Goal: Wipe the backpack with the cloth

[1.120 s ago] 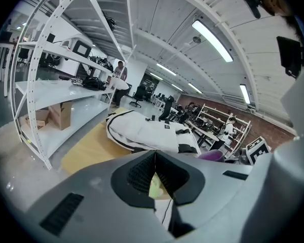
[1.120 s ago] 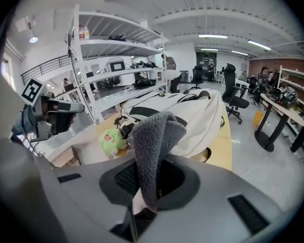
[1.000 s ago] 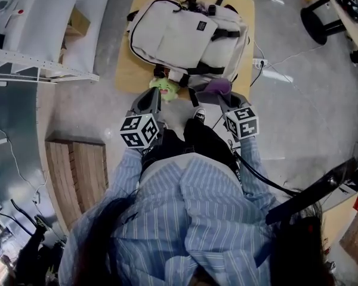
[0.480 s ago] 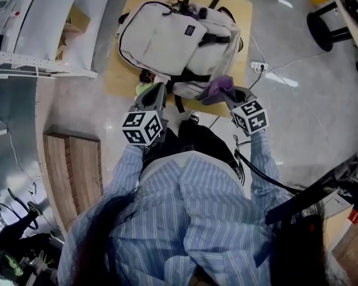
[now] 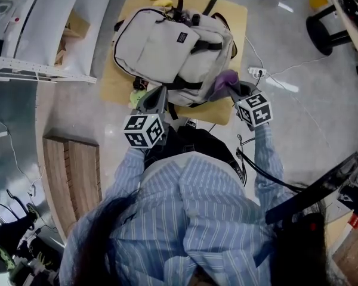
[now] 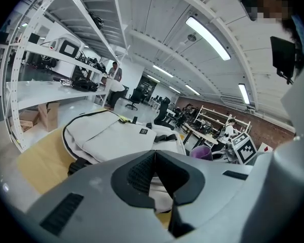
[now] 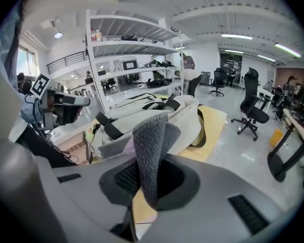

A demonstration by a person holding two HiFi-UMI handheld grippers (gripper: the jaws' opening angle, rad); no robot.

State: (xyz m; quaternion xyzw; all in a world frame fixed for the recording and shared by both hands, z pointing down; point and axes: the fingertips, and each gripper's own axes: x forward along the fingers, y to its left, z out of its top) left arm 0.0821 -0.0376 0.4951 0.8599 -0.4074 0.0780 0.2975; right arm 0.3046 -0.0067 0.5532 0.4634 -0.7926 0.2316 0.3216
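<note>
squarely on a wooden board lies the grey backpack. at the backpack's near edge the left gripper hovers, jaws together on nothing. the right gripper clamps the purple cloth at the backpack's right side; whether they touch is unclear.

Cloth in right gripper, beside backpack

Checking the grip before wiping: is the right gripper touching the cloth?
Touching. The right gripper view shows the cloth pinched between the jaws of the right gripper.
</note>
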